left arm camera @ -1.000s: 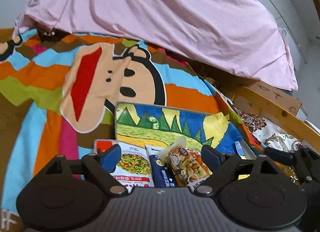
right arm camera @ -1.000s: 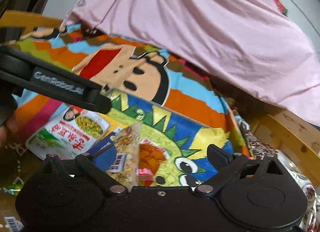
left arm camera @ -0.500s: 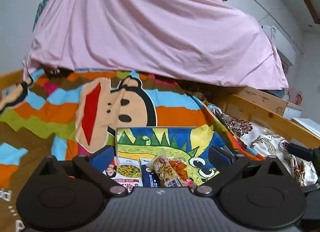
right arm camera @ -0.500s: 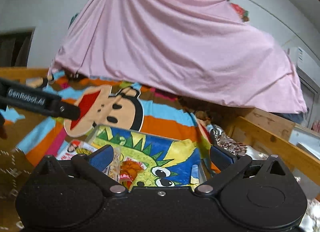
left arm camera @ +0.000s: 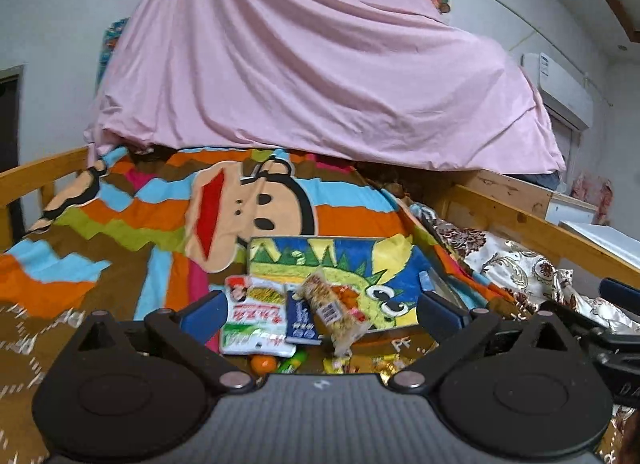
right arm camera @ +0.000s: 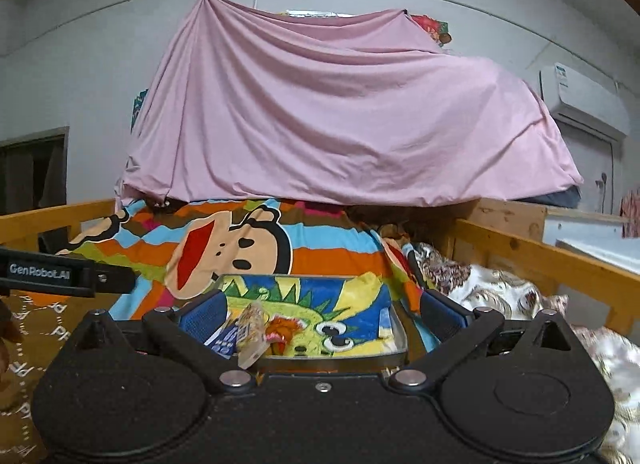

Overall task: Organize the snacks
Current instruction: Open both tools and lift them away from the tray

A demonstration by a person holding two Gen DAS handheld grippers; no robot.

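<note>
A tray [left arm camera: 332, 260] printed with a green dinosaur lies on the striped blanket. On its near end rest a white-and-green packet [left arm camera: 254, 322], a dark blue packet [left arm camera: 302, 318] and a clear packet of nuts [left arm camera: 334, 310]. My left gripper [left arm camera: 320, 310] hovers open in front of them, holding nothing. The right wrist view shows the same tray [right arm camera: 352, 296], the clear packet [right arm camera: 252, 332] and an orange-red snack [right arm camera: 280, 330]. My right gripper [right arm camera: 322, 314] is open and empty too. The left gripper's finger [right arm camera: 68, 272] reaches in from the left edge.
Small loose snacks, an orange one [left arm camera: 264, 362] and yellow wrappers [left arm camera: 360, 364], lie on the blanket before the tray. A monkey-print blanket [left arm camera: 248, 207] covers the bed. A pink sheet [left arm camera: 320, 83] hangs behind. Wooden rails [left arm camera: 520, 219] run along the sides.
Both grippers have drawn back and upward from the tray, so the snacks look smaller and more of the room shows. The left jaws have spread slightly wider.
</note>
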